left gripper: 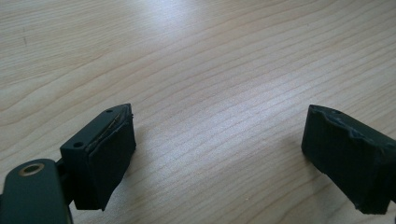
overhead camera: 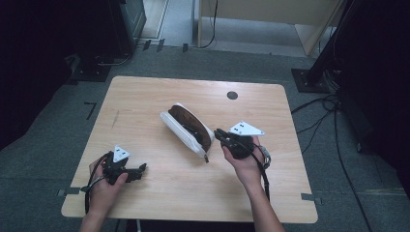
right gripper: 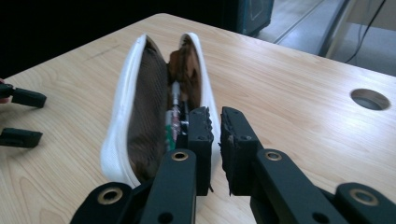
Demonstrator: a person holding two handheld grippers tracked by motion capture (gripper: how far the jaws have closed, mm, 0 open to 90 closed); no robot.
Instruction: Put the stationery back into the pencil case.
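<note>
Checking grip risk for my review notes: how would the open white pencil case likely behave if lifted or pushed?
The pencil case looks like soft fabric, so it would probably sag rather than stay stiff. It stands open with pens inside, so tipping it may spill them. On the smooth wooden table it would likely slide easily.

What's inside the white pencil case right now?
The white pencil case lies unzipped, showing its brown lining and a few pens in the gap. Anything deeper is hidden by the walls and the right gripper.
</note>
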